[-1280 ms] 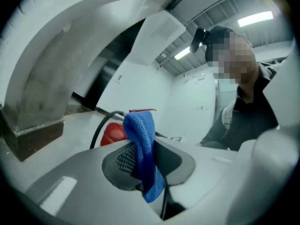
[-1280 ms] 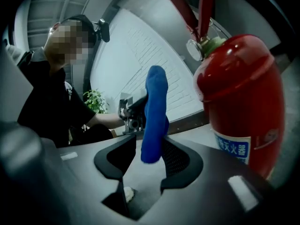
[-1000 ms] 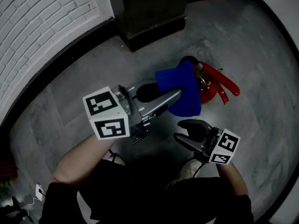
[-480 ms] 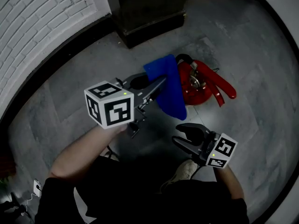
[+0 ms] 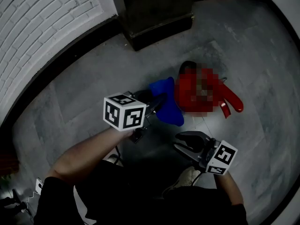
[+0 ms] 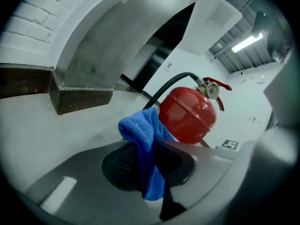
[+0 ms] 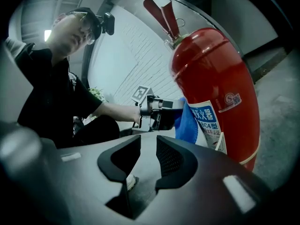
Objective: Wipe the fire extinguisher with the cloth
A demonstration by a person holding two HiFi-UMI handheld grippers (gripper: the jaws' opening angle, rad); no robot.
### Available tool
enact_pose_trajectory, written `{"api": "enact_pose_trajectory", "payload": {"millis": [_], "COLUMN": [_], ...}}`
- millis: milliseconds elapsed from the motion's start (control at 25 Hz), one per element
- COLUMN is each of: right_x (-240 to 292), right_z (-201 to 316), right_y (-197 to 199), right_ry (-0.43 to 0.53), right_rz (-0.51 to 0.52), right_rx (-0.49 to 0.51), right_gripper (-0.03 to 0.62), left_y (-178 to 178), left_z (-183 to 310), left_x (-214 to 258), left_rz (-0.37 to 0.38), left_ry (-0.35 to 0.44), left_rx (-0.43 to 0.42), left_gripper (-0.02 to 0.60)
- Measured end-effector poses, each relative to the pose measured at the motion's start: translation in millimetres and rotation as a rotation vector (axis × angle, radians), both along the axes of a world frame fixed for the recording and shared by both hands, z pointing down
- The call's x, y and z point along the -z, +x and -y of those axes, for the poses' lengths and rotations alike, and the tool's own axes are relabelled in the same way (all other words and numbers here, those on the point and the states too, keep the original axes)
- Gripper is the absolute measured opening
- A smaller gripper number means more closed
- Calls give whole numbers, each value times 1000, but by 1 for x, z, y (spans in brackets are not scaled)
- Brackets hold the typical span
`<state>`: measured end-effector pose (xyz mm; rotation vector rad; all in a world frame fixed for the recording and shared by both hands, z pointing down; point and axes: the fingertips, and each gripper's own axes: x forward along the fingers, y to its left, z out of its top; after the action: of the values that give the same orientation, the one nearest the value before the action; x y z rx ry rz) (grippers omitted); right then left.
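Red fire extinguisher (image 5: 187, 97) is standing upright on the grey floor (image 5: 84, 107), with a black hose (image 6: 164, 86) curling off the top and a white and blue label (image 7: 213, 121) showing on its side. Fuzzy blue cloth (image 6: 140, 130) is hanging bunched up, pinched in the left tool (image 6: 149, 159), right beside the tank's lower side.

The extinguisher (image 5: 190, 90) is stood on open floor (image 5: 262, 125). Its left flank is taken up by the left gripper (image 5: 159, 102) and the cloth (image 5: 168, 110) clamped in it. Bare floor is left to its right, though the handle (image 5: 232, 100) juts out there. Behind it, a narrower strip is bounded by the dark plinth (image 5: 157, 25). Further left, passage is closed off by the brick wall (image 5: 37, 27).
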<state>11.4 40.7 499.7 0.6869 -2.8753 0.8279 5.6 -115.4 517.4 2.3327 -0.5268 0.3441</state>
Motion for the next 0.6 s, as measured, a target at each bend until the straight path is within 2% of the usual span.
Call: {"api": "enact_pose_trajectory", "payload": {"millis": [280,440,600], "right_x": [0,-1,-7], "right_z": [17,19,16], "right_y": [10,5,-4], "right_ry": [32,22,9], "right_rz": [-14,-5,-18], "right_rx": [-92,-84,-53], "right_gripper": [46,44,41], "left_y": [5,8,8], "left_z": [8,12,12], "left_x": [-38,-67,-110], "left_rz": [30,21,42], "left_ry": [-23,-53,-119], "left_rx": [23,37,58], "left_gripper": [51,50,49]}}
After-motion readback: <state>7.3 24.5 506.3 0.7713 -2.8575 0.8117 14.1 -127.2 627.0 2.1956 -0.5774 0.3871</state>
